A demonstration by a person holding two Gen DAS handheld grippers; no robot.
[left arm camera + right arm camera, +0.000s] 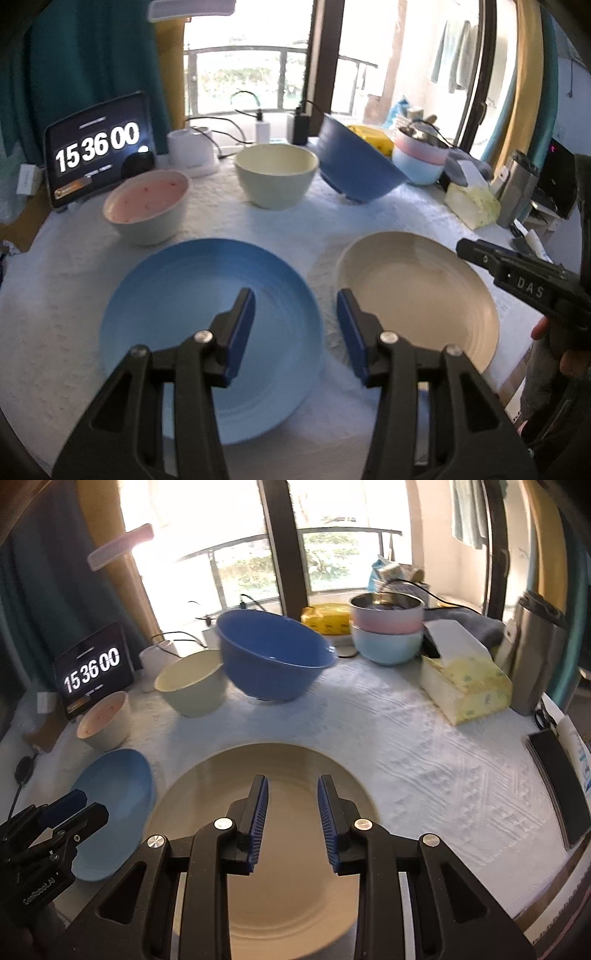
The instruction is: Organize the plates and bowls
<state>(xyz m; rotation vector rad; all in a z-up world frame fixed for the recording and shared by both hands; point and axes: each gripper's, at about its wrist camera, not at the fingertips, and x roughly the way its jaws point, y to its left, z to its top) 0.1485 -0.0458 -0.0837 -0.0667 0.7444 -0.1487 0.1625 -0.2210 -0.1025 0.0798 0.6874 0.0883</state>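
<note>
A light blue plate (pixel 192 314) and a cream plate (pixel 417 291) lie side by side on the white cloth. Behind them stand a pink-lined bowl (pixel 147 206), a cream bowl (pixel 277 173) and a dark blue bowl (pixel 354 162), which sits tilted. My left gripper (pixel 295 306) is open and empty, above the gap between the two plates. My right gripper (pixel 291 794) is open and empty, above the cream plate (pixel 288 775). The blue plate (pixel 118 790) and the dark blue bowl (pixel 273 657) also show in the right wrist view.
A tablet showing a clock (pixel 96 147) stands at the back left. Stacked pink and light blue bowls (pixel 386 631), a tissue box (pixel 465 686), a yellow pack (pixel 325 618) and a phone (pixel 557 775) sit to the right. Cables and chargers (pixel 262 129) lie at the back.
</note>
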